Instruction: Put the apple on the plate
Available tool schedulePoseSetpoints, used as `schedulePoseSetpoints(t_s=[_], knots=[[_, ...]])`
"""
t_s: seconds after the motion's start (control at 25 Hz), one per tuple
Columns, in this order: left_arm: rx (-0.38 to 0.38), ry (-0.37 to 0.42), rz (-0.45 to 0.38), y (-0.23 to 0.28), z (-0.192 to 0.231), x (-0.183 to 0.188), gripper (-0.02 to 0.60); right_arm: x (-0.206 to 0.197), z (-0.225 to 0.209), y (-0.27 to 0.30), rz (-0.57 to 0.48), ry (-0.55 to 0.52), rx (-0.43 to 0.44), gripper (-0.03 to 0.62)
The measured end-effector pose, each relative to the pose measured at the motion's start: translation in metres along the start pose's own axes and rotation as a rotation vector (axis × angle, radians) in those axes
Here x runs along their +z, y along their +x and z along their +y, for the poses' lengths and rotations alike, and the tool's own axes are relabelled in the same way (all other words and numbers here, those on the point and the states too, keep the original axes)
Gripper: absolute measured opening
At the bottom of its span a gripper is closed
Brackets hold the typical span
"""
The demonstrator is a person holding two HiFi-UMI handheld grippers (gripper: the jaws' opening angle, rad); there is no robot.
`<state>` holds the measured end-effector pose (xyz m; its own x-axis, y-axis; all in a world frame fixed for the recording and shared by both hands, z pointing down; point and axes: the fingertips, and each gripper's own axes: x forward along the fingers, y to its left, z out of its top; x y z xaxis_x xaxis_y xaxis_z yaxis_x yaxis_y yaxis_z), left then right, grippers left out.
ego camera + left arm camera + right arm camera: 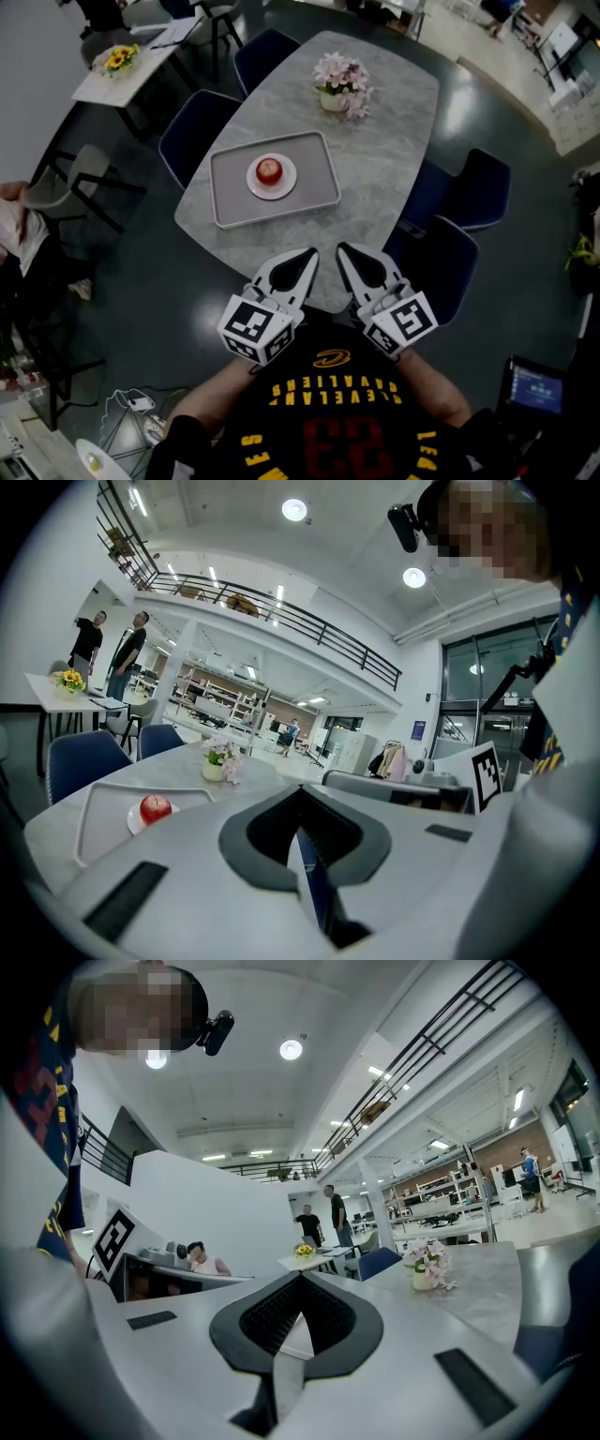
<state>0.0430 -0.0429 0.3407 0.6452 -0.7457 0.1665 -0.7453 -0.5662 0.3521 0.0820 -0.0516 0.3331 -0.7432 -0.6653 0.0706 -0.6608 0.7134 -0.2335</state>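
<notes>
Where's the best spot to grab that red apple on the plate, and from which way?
Probably its round middle, coming down from above with a jaw on each side. The apple sits alone on the plate, so its sides are free, and the tray's raised rim would hinder a low approach.

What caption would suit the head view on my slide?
Red apple on small white plate in grey tray; left gripper and right gripper at edge of marble table, jaws together.

Head view dim and vignetted; gripper views bright under ceiling lights, seemingly fisheye-warped at edges.
</notes>
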Motion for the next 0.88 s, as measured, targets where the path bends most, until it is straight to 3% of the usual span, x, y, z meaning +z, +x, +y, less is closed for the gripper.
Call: schedulePoseSetpoints(t_s=[0.88], knots=[[0.011,-0.011,0.013,0.0046,-0.0001,-0.0084,0.002,-0.0095,-0.0017,-0.0019,0.022,0.013,0.015,0.006]])
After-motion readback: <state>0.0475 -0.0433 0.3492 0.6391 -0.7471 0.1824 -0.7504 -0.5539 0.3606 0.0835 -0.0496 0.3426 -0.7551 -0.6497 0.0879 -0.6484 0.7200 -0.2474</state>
